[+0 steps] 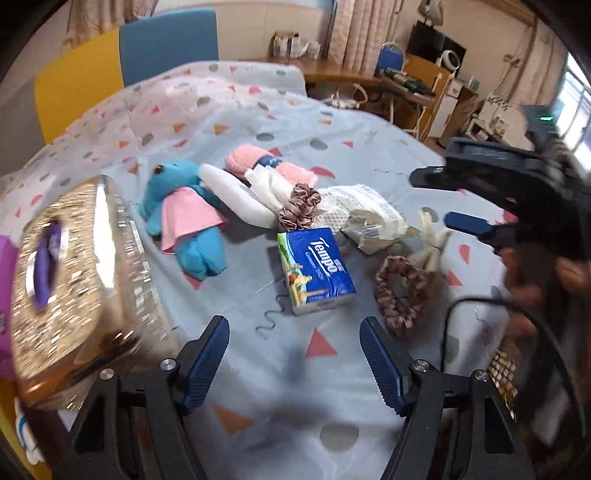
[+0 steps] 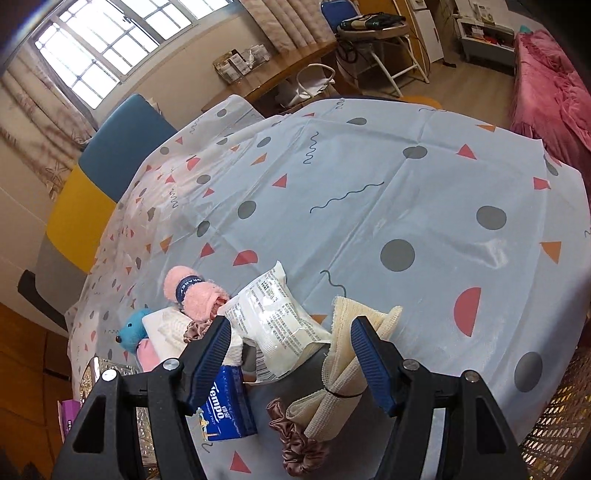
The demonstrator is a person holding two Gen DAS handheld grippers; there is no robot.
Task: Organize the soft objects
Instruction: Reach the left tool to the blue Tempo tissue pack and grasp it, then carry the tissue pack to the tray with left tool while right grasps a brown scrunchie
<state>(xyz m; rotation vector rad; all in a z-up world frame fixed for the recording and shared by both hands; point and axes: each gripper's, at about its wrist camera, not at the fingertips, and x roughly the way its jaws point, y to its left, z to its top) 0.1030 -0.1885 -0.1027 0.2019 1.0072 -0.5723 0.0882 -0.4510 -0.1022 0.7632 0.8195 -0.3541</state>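
A blue tissue pack (image 1: 316,270) lying on the worktop reads "Tempo" in white letters. Print on the clear plastic packet (image 2: 275,321) and the pink towel's band (image 2: 186,288) is too small to read.

2 scrunchies (image 1: 402,295), 1 plush (image 1: 184,218), 1 tissue pk (image 1: 316,269)

The table wears a pale blue cloth (image 2: 369,177) printed with grey dots, triangles and squiggles. Behind it sit a yellow chair (image 1: 79,88) and a blue chair (image 1: 170,44), side by side. A barred window (image 2: 107,48) lets in bright light, with patterned curtains (image 2: 284,22) next to it. A wooden desk (image 2: 280,74) runs along the wall, with a folding chair (image 2: 384,48) near it, and there's a pink bedspread (image 2: 554,96) off to the right.
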